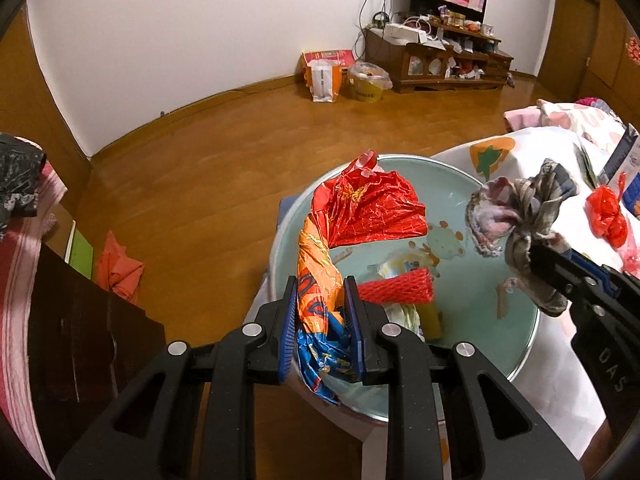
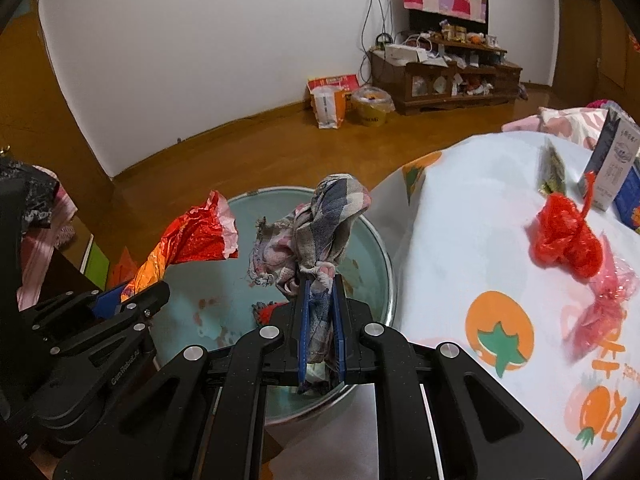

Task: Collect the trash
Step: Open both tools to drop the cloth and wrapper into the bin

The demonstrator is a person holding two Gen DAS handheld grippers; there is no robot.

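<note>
- On my far left sits a dark cabinet [image 1: 80, 320] with a pink striped cloth [image 1: 16, 280] over it; an orange rag [image 1: 118, 268] lies on the wooden floor [image 1: 200, 184] beside it.
- My left gripper [image 1: 320, 320] is clamped tight on a crumpled foil wrapper [image 1: 360, 208], red at the top, orange and blue lower down; its print is too creased to read. "GenRobot.AI" shows on that gripper's body in the right wrist view.
- The wrapper hangs over a pale green basin [image 1: 460, 184] with a cartoon print; inside lie a red foam net sleeve [image 1: 396, 290], a yellow piece and some white packaging, its label illegible.
- My right gripper [image 2: 322, 316] pinches a checked rag [image 2: 320, 224] fast, held above the same basin [image 2: 376, 240].
- Right of the basin is a table under a tomato-print tablecloth [image 2: 460, 208], bearing a red plastic bag [image 2: 564, 236], a pink film scrap [image 2: 600, 312] and a blue-and-white carton [image 2: 616, 168] whose writing I cannot read.
</note>
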